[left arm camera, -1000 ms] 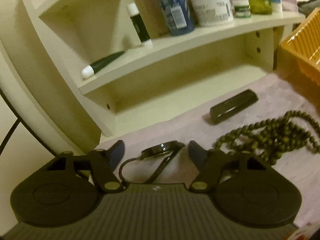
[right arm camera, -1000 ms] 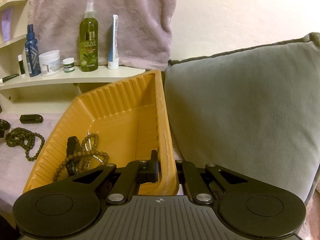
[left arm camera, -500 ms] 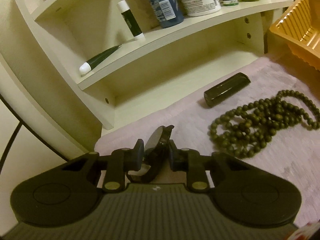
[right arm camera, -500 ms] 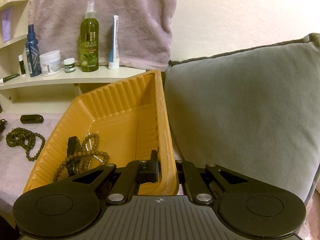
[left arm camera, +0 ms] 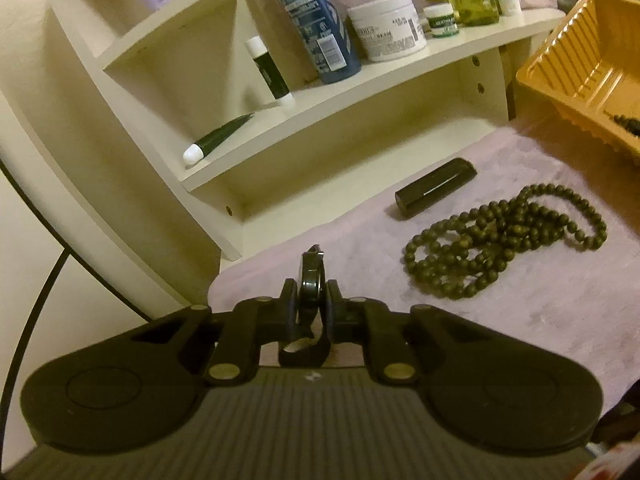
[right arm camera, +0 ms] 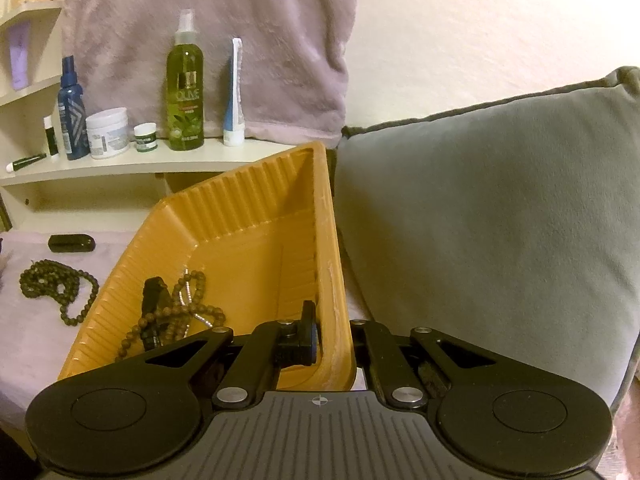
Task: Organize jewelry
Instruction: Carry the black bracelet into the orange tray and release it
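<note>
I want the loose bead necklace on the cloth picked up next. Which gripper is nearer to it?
Left. The left gripper, shut on a black watch, sits just beside the loose bead necklace. The right gripper clamps the orange tray wall, with the tray between.

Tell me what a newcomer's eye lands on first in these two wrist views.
Probably the orange tray, tipped up on the lilac cover beside the grey cushion, its near wall pinched in the right claw, with beads and a dark strap pooled inside. Next, the left claw, jaws just closed on a black watch held on edge. Beyond it, a loose bead necklace lies by a small black case.
</note>
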